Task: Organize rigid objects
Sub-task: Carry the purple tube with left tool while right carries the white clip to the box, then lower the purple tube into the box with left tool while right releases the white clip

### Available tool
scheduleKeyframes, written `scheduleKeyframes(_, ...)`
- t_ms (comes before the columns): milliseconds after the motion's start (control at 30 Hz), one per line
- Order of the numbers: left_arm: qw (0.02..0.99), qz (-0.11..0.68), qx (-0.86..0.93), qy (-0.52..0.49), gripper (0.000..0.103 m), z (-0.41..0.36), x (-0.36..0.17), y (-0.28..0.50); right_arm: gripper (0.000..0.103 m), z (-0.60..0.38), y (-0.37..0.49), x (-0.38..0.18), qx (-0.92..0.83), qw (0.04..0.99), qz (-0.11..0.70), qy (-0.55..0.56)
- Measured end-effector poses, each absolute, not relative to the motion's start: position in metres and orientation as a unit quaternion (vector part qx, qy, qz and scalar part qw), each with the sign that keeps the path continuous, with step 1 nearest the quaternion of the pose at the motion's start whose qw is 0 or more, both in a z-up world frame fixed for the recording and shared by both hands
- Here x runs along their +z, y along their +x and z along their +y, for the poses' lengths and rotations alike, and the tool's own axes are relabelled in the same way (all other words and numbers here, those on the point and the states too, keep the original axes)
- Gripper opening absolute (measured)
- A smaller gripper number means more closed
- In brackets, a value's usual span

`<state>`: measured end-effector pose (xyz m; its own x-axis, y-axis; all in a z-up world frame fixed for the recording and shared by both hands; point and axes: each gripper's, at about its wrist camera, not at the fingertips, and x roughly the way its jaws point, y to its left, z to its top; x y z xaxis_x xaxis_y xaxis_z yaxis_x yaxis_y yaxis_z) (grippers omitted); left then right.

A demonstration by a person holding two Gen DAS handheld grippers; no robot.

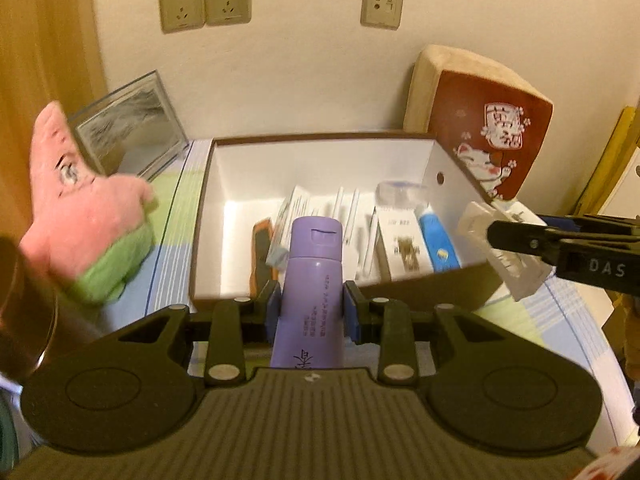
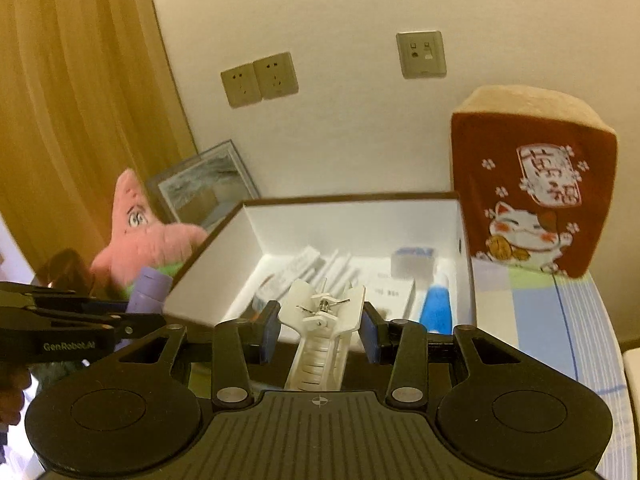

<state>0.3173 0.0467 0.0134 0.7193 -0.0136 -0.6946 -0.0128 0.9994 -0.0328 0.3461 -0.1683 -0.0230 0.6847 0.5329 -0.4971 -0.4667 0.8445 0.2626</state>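
My left gripper (image 1: 311,308) is shut on a purple bottle (image 1: 314,276) and holds it at the near edge of an open brown box with a white inside (image 1: 224,184). My right gripper (image 2: 320,330) is shut on a white hair clip (image 2: 322,320) just in front of the same box (image 2: 348,216). The clip (image 1: 504,256) and right gripper also show at the right of the left wrist view. The purple bottle (image 2: 149,290) shows at the left of the right wrist view. Inside the box lie a blue tube (image 1: 438,242), white packets (image 1: 404,248) and white sticks.
A pink star plush (image 1: 84,216) sits left of the box. A framed picture (image 1: 132,132) leans on the wall behind it. A red cat-print cushion (image 2: 532,196) stands right of the box. The table has a striped cloth (image 2: 568,320). Wall sockets (image 1: 206,4) are above.
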Motion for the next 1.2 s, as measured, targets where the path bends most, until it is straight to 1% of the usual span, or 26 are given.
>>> scheduleKeyframes(267, 0.927, 0.374, -0.013, -0.015, 0.029, 0.047, 0.022, 0.371, 0.039, -0.154, 0.391, -0.017, 0.270, 0.917, 0.285, 0.064)
scheduleKeyframes(467, 0.922, 0.386, -0.024, -0.011, 0.029, 0.044, 0.018, 0.415, 0.039, -0.148, 0.425, -0.021, 0.261, 0.917, 0.294, 0.063)
scheduleKeyframes(867, 0.906, 0.421, -0.035, 0.015, 0.029, 0.038, -0.015, 0.487, 0.039, -0.137, 0.484, -0.047, 0.241, 0.911, 0.329, 0.061)
scheduleKeyframes(1200, 0.896, 0.442, -0.036, 0.021, 0.029, 0.039, -0.038, 0.527, 0.039, -0.135, 0.517, -0.065, 0.227, 0.906, 0.350, 0.066)
